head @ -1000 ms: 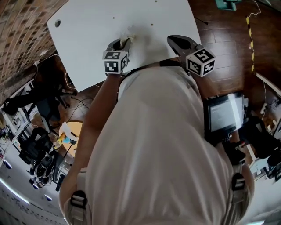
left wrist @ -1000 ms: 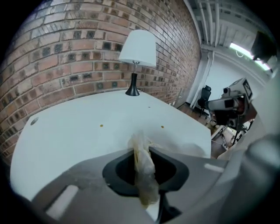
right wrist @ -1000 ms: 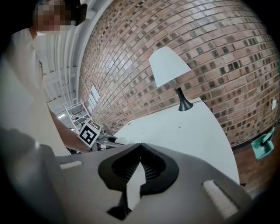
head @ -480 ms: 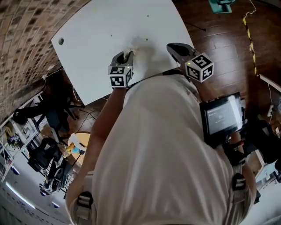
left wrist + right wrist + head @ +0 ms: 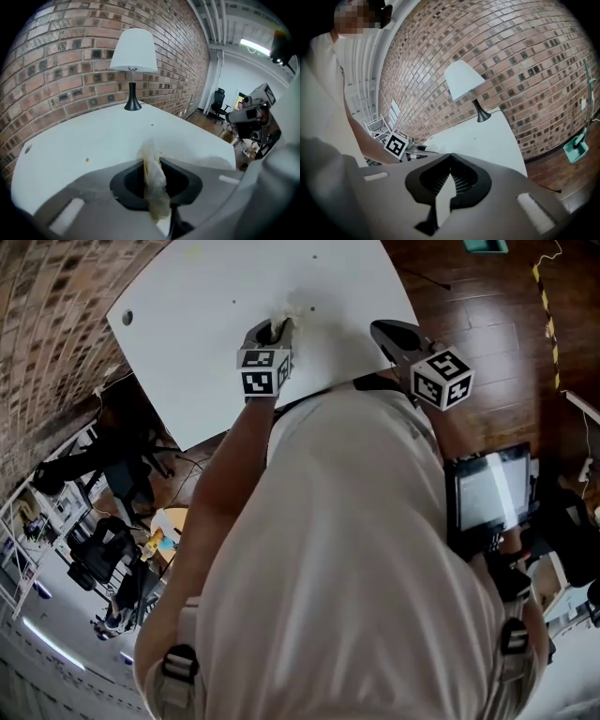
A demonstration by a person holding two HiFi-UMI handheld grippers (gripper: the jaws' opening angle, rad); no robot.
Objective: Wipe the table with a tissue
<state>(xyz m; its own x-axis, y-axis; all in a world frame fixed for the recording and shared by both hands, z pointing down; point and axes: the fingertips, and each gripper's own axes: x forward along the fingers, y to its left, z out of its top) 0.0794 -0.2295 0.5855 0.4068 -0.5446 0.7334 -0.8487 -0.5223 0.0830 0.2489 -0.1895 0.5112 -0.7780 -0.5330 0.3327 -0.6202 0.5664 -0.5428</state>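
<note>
The crumpled, stained tissue (image 5: pixel 153 180) is pinched between the jaws of my left gripper (image 5: pixel 152 161), and its loose end sticks out past the tips. In the head view the left gripper (image 5: pixel 278 327) presses the tissue (image 5: pixel 284 307) onto the white table (image 5: pixel 197 306), near the middle. Small specks (image 5: pixel 86 160) dot the tabletop. My right gripper (image 5: pixel 378 328) hovers over the table's near right corner. Its jaws (image 5: pixel 450 155) meet at the tips with nothing between them.
A black-stemmed lamp with a white shade (image 5: pixel 133 56) stands at the table's far edge against the brick wall (image 5: pixel 70 70). A screen (image 5: pixel 487 488) sits by the person's right side. Office chairs and clutter (image 5: pixel 103 549) fill the floor on the left. A green dustpan (image 5: pixel 575 146) lies on the wooden floor.
The left gripper has slid the tissue a short way across the tabletop, rightward in the head view. The right gripper has shifted a little beside it.
</note>
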